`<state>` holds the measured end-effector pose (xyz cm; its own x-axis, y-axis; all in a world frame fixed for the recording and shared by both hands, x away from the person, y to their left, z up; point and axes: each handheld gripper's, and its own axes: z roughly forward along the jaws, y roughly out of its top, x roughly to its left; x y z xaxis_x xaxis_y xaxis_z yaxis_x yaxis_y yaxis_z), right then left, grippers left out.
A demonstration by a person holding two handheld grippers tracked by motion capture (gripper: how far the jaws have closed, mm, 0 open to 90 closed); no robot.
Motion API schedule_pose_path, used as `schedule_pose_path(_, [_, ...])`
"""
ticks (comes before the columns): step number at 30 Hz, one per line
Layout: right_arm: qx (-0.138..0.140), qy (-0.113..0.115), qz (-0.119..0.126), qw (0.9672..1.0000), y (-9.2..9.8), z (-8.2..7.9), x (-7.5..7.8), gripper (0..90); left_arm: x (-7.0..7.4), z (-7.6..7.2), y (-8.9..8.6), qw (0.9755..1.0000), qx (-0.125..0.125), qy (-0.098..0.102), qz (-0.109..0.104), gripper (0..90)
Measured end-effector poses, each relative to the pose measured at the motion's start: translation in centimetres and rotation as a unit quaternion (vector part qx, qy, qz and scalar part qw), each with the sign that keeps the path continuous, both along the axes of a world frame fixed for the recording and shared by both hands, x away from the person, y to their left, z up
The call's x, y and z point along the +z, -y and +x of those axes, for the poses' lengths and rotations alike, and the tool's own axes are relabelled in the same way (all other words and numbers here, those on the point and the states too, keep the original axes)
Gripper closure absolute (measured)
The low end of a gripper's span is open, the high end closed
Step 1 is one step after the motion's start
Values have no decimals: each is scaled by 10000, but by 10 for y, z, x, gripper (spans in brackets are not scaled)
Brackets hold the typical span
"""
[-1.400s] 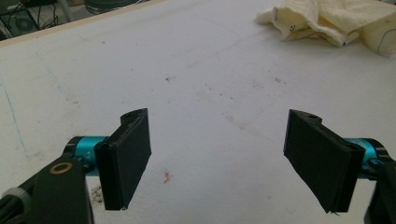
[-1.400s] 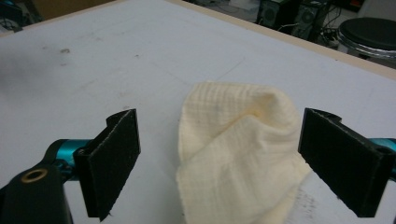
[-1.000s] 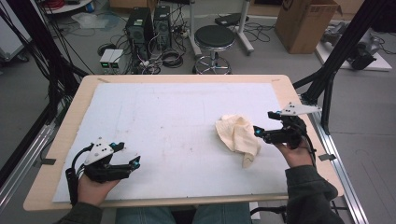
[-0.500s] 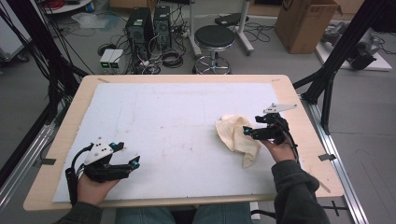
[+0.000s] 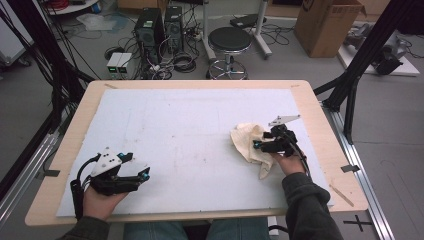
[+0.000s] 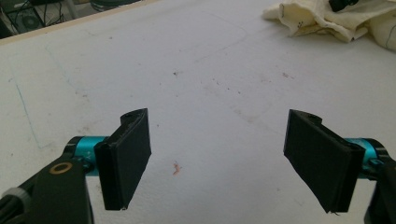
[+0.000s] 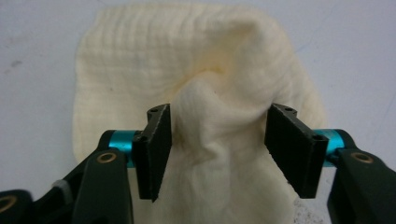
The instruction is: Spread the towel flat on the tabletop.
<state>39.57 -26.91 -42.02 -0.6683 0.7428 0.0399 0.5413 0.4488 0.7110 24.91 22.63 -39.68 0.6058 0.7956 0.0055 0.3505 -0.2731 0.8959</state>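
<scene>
Cream cloth [image 5: 248, 145] crumpled near right edge of table [image 5: 320, 125], soft, light, limp; bunches easily.

Right gripper [image 7: 217, 140] jaws just been closing, raised fold between them, pads touching both sides of it, not yet pinched flat. Best grip: that ridge.

Left gripper [image 6: 219, 158] wide open, empty, near front left corner.

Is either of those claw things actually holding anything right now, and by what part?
The right gripper has been closing around a bunched fold of the cream cloth, near its middle; a firm pinch cannot be told. The left gripper is open, holding nothing.
</scene>
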Motion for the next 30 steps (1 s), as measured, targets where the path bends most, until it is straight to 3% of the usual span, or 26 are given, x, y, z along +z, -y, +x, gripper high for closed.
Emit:
schedule_pose_path(2, [46,-127,-295,9995,-3,-1,-11,489,0,0,0,10000,-1,-2,5,233])
schedule_pose_path(4, [59,-72,-354,9993,-4,-2,-14,496,0,0,0,10000,-5,-9,3,234])
schedule_pose_path(20, [25,-114,-103,9999,-1,-2,-15,771,-1,0,2,10000,-19,-9,68,236])
schedule_pose_path(30, [-2,-281,276,9992,7,-1,-12,797,-1,0,1,10000,-13,-7,54,237])
